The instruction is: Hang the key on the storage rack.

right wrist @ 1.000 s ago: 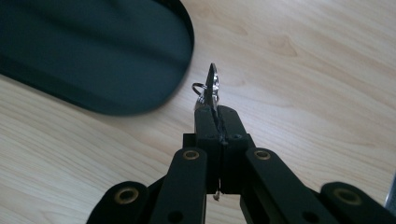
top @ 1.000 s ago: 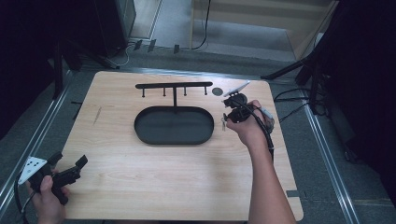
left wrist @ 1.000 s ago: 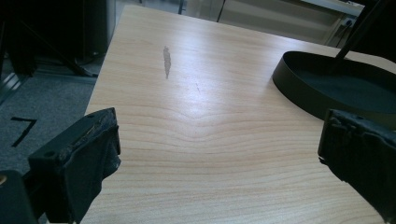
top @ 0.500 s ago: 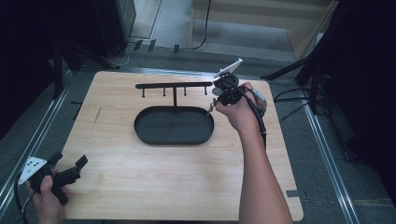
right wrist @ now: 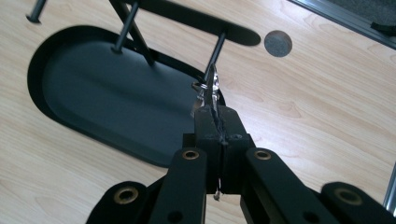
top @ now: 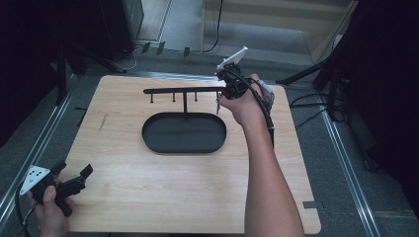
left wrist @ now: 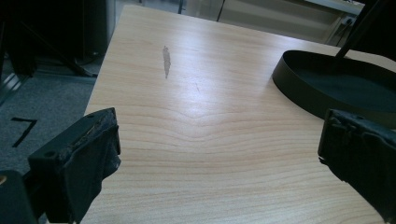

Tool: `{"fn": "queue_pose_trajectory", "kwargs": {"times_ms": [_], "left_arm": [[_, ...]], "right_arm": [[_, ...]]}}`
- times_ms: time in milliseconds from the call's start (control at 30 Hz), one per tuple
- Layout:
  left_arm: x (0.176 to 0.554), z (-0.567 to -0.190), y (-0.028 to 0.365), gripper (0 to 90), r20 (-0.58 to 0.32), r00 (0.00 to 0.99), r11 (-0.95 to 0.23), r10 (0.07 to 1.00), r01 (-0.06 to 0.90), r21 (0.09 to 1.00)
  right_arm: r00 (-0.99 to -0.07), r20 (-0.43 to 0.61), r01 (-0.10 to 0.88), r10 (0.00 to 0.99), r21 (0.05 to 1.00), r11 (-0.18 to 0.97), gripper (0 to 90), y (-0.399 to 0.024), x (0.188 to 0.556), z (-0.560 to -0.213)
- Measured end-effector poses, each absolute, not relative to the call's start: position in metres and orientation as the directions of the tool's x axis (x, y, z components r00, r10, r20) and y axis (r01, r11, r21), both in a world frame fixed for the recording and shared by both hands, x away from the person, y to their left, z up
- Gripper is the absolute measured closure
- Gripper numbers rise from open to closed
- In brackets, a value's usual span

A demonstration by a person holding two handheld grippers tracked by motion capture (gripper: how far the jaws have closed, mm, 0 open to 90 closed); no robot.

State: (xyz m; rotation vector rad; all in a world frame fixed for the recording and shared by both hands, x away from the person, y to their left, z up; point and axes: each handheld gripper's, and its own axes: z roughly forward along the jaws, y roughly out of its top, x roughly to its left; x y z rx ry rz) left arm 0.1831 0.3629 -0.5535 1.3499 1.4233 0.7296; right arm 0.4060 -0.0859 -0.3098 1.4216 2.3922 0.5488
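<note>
Keys [right wrist: 210,91] pinched in the closed right tool [right wrist: 215,122] hang at the outermost peg [right wrist: 215,51] of the black rack [top: 183,91] — apparently not yet hooked on. Left tool [top: 74,182] waits open and empty near the desk [top: 163,192] corner — release likely remains.

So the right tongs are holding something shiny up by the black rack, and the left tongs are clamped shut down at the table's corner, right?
Not quite. The left tongs are open: the left gripper view shows the jaws wide apart with bare table between them. The rest holds: the right tongs are shut on a small shiny metal piece by the black rack.
</note>
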Motion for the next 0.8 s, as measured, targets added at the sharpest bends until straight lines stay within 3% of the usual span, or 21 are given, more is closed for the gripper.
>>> {"fn": "queue_pose_trajectory", "kwargs": {"times_ms": [800], "left_arm": [[0.183, -0.553, 0.363, 0.0, -0.25, 0.128, 0.191, 0.96, 0.356, 0.915]], "right_arm": [[-0.415, -0.116, 0.763, 0.902, 0.496, 0.415, 89.8, -0.08, 0.421, -0.31]]}}
